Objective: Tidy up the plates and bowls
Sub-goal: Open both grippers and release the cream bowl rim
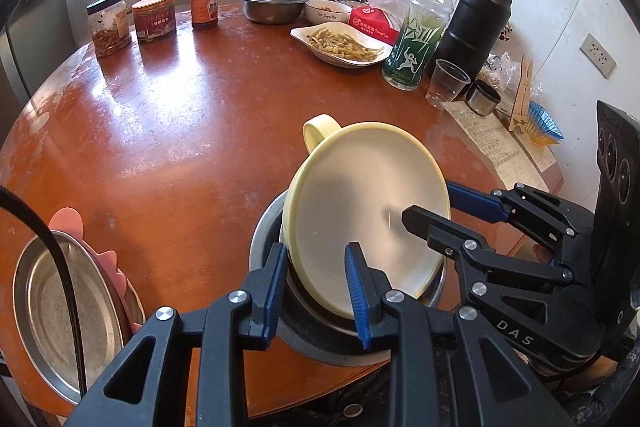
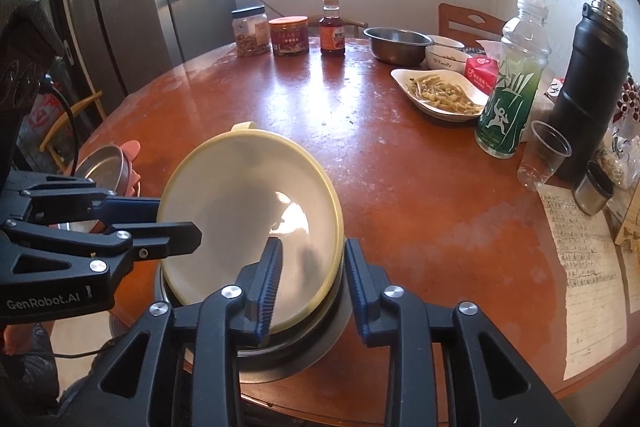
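Far left, at the table (image 1: 168, 115) edge: a steel plate (image 1: 68, 311) with a pink piece (image 1: 68, 223) behind it, well apart from your grippers. Centre, near edge: yellow bowl (image 1: 364, 211), handle away from you, sits tilted inside a steel bowl (image 1: 344, 343). Your left gripper (image 1: 318, 287) straddles the yellow bowl's left rim, one finger outside, one inside; whether the pads press the rim, you cannot tell from either view. Your right gripper (image 2: 312, 287) straddles the opposite rim: inner pad against the bowl's inside, outer finger (image 2: 360, 291) standing clear of the rim, so released.
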Demonstrator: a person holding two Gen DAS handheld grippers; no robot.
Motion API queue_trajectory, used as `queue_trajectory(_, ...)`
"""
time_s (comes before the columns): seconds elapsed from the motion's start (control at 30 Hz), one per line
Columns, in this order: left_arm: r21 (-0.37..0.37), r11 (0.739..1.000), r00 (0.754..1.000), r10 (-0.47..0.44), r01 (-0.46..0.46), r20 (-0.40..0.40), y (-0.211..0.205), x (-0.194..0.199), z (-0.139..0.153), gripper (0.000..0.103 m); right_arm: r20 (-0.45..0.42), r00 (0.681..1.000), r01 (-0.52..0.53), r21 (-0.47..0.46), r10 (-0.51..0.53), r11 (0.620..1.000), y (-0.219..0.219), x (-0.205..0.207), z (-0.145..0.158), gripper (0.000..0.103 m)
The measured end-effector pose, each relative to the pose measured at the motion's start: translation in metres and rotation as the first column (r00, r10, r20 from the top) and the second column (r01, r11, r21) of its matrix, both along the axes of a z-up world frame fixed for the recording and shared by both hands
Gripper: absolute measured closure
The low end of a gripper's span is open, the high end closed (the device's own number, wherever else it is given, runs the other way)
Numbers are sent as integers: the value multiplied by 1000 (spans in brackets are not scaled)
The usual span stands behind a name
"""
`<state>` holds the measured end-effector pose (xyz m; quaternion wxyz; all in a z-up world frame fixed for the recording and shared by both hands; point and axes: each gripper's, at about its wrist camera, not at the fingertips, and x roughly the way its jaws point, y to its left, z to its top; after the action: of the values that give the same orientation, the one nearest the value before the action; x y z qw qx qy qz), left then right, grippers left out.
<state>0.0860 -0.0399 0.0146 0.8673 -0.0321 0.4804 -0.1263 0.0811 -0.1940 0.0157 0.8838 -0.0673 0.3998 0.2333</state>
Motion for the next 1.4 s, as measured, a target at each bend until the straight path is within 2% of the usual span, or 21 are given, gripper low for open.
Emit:
queue_trajectory(0.53,-21,1000,1000,-2,2,-3,5,-1,0,72,-18,1000,16,16,-16,1000,0,5,1,64)
queue_trajectory(0.67,-21,1000,1000,6,-6,4,7,-2,2,67,-23,999,23,20,-23,1000,-1,8,1,63)
queue_trajectory(0.73,-22,1000,1000,12,-12,8,9,-2,3,67,-22,999,27,23,-27,999,-2,8,1,52)
queue_trajectory(0.8,-30,999,1000,18,-17,9,12,-2,4,66,-18,999,35,22,-34,999,-2,9,2,50)
queue_trajectory(1.03,-39,999,999,36,-35,28,21,-2,11,55,-16,999,42,27,-41,999,-2,11,5,49)
queue_trajectory(1.4,-26,998,997,60,-58,48,30,-2,18,51,-5,998,66,41,-66,997,-9,16,14,48)
